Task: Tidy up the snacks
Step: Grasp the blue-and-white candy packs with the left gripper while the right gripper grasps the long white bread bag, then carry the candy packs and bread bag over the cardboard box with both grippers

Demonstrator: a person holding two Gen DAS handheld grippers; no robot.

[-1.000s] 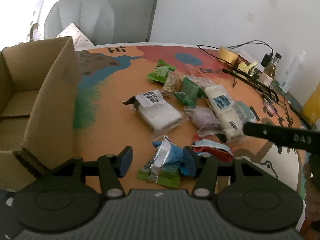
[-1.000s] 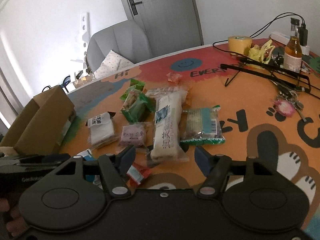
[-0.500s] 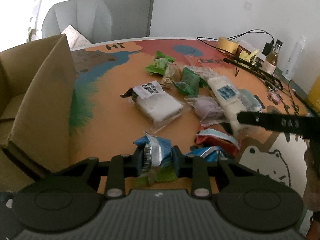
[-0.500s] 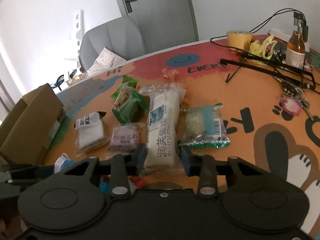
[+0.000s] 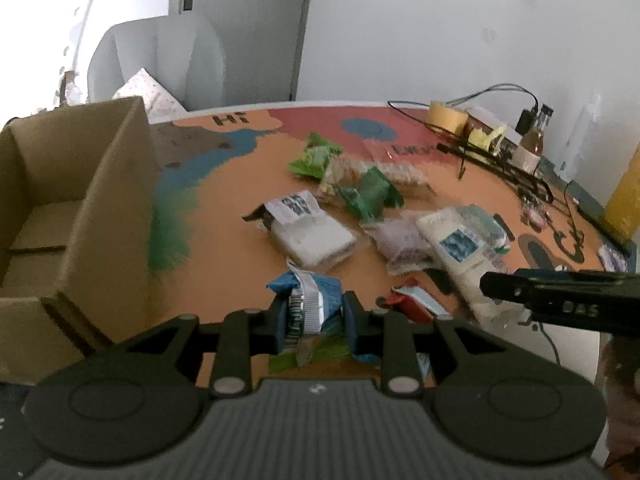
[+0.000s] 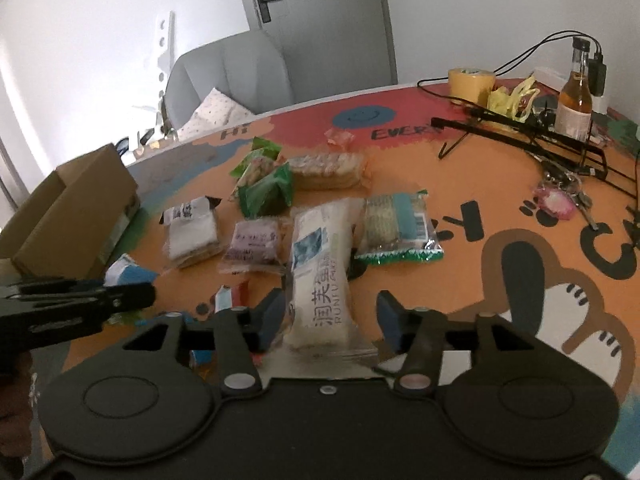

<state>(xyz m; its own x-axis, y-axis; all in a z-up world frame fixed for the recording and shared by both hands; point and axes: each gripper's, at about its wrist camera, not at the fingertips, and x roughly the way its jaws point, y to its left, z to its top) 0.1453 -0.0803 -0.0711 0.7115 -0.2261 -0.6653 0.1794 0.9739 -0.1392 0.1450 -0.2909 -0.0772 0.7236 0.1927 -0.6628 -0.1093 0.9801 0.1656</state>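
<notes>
Left hand-held gripper (image 5: 314, 322), bottom centre of its view: pads clamped on the crinkled blue-and-silver foil snack packet (image 5: 310, 304), just right of the open brown cardboard box (image 5: 80, 216) at frame left. Right hand-held gripper (image 6: 328, 322), lower centre of its view: jaws have just been opening, now parted around the near end of the long white plastic-wrapped bread pack (image 6: 322, 276); left pad close beside it, right pad clear. Remaining snacks lie mid-frame on the orange cartoon-print desk (image 6: 500, 208).
</notes>
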